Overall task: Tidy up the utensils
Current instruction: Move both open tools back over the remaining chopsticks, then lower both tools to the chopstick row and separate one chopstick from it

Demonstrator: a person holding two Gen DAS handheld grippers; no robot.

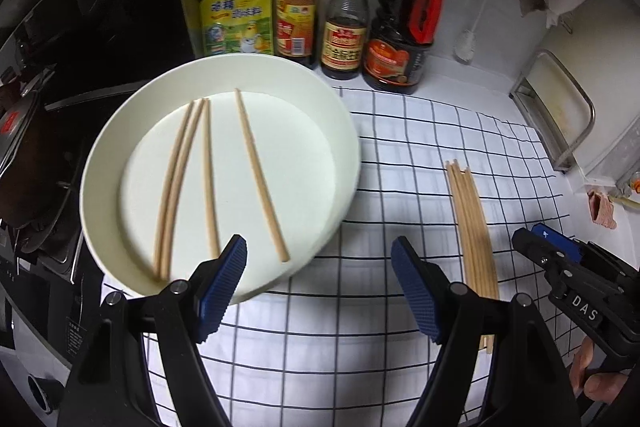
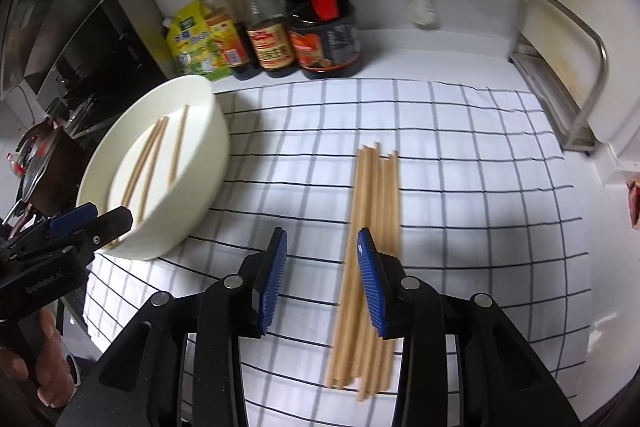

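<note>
Chopsticks bundle (image 2: 370, 259) just beside open, empty right claw (image 2: 322, 281) on checked cloth (image 2: 480, 187)

Four pale wooden chopsticks (image 1: 208, 179) lie flat in the white bowl (image 1: 348, 131), at the left edge of the checked cloth (image 2: 480, 187): two touching side by side, a third just beside them, the fourth apart and angled. A bundle (image 2: 372, 227) of similar chopsticks lies on the cloth, roughly parallel, ends uneven, well apart from the bowl.
</note>
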